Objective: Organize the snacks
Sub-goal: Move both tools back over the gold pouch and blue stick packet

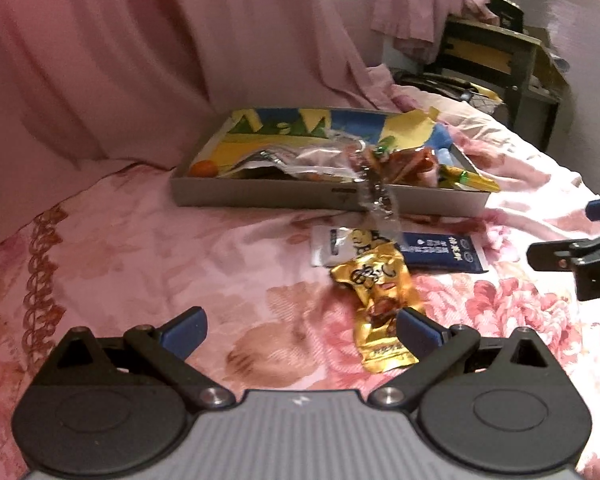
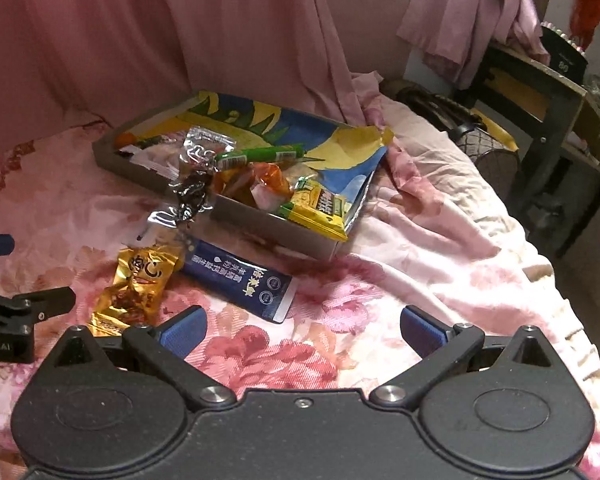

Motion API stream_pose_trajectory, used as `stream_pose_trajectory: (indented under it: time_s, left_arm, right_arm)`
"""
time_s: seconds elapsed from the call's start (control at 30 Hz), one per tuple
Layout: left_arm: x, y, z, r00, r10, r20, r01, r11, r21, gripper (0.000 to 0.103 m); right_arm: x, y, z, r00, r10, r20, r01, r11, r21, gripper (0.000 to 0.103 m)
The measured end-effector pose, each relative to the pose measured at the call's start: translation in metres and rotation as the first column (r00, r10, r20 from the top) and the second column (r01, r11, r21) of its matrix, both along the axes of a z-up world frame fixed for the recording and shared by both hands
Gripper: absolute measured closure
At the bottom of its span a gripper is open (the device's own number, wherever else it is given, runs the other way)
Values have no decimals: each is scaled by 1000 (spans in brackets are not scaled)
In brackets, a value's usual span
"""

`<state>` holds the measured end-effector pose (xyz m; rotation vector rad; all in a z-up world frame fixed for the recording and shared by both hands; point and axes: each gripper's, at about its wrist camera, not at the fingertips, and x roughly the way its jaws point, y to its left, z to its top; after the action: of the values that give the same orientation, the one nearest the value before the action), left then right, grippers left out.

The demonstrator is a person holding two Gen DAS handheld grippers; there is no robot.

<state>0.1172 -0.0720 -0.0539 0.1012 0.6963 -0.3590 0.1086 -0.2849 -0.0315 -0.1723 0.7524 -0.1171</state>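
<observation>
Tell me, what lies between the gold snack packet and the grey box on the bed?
A white sachet and a crinkled clear wrapper draped over the grey box's front wall, above the gold snack packet; the left wrist view shows it.

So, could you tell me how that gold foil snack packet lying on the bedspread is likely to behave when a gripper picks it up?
The gold packet looks crinkled and creased, so it will probably flex and crumple rather than stay stiff. Its shiny foil may slip between the pads. It seems small and light, so a push would likely slide it across the bedspread.

- Bed (image 2: 420,240) covered by a pink floral sheet.
- Shallow grey box (image 2: 276,226) of snacks rests on it.
- Gold packet (image 1: 380,292), dark blue sachet (image 2: 240,280) and white packet (image 1: 328,246) lie just before the box.
</observation>
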Motion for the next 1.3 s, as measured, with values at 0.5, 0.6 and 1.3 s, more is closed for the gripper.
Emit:
stream_pose_trajectory:
  time_s: [0.5,0.6,1.3]
  left_arm:
    - [7,-46,-26,982,-188,1,188,982,8,0]
    - [11,-51,-30,981,-192,-3,192,981,35,0]
    - [30,-42,-34,992,-113,-48,110,992,-62,34]
  right_arm:
    - [51,-18,-36,984,141,-113,-138,990,32,1]
    - [60,-18,-42,978,175,-114,-164,981,102,1]
    - [95,-36,-54,986,162,33,-158,865,475,1]
